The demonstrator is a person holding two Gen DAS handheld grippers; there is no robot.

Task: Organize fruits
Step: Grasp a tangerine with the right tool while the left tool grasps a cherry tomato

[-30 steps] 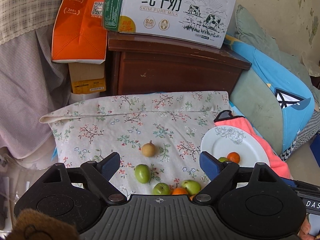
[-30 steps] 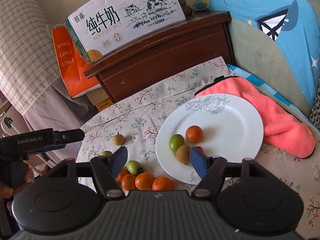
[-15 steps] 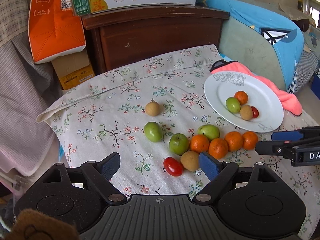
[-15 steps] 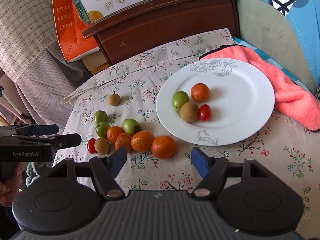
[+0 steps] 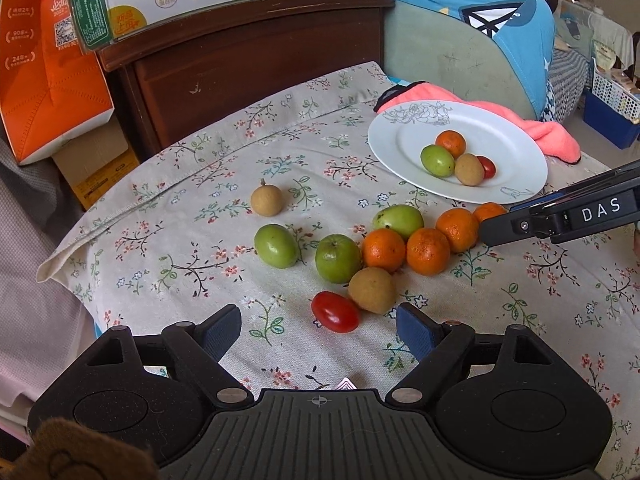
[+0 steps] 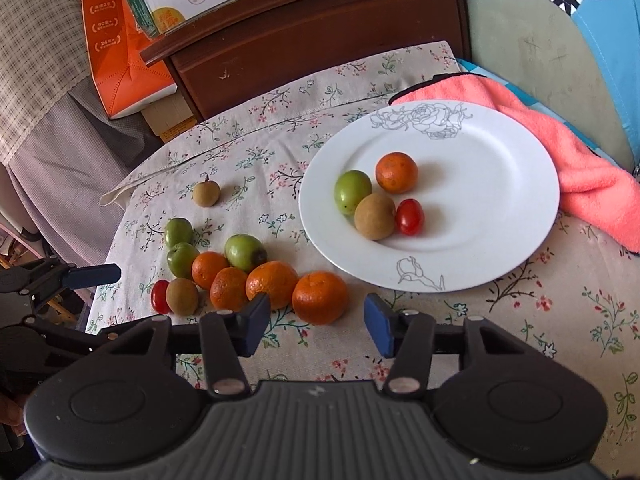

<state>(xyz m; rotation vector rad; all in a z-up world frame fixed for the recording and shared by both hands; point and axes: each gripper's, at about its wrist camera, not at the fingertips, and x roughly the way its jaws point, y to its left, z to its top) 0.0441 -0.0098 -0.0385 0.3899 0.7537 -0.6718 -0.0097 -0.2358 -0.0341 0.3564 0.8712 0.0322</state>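
Closing: right gripper (image 6: 316, 320) jaws narrowing, nothing between them yet, nearest tangerine (image 6: 320, 298) just ahead
Left gripper (image 5: 319, 326): jaws wide apart, empty, cherry tomato (image 5: 335, 312) just beyond
Advice: centre the tangerine between the pads before squeezing; neighbours touch it
Farther: plate (image 6: 500, 184) holds four fruits, room left

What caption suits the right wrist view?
Right gripper, jaws closing with nothing between them, nears an orange beside the plate.
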